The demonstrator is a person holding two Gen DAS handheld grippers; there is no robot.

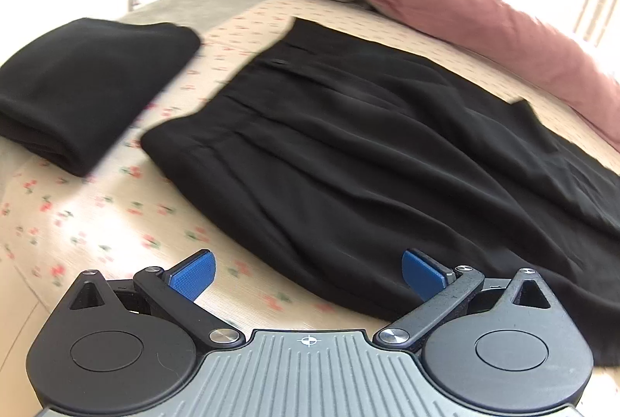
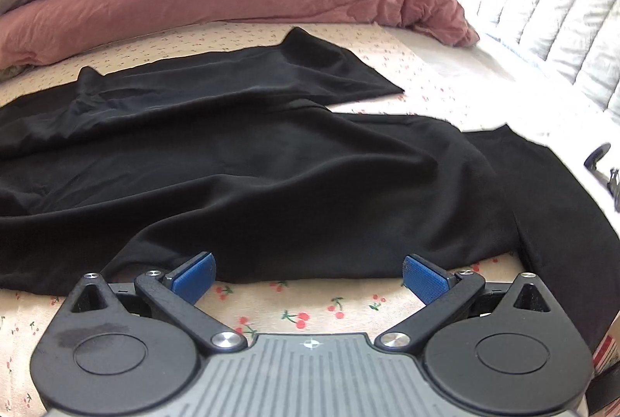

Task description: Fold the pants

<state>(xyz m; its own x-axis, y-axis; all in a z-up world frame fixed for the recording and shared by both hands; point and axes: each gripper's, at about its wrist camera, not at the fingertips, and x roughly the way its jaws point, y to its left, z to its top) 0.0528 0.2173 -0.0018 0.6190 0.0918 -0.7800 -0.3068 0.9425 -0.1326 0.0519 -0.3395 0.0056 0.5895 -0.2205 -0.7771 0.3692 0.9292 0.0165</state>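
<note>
No legible text, labels, brands or numbers in either view. Only sign: a small white crosshair mark printed on the grey ribbed body of the left gripper (image 1: 309, 275) and likewise on the right gripper (image 2: 309, 277).

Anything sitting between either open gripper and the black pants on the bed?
Nothing visible: the spread black pants lie directly ahead of the left gripper and right gripper. The folded black garment lies aside, apart.
</note>
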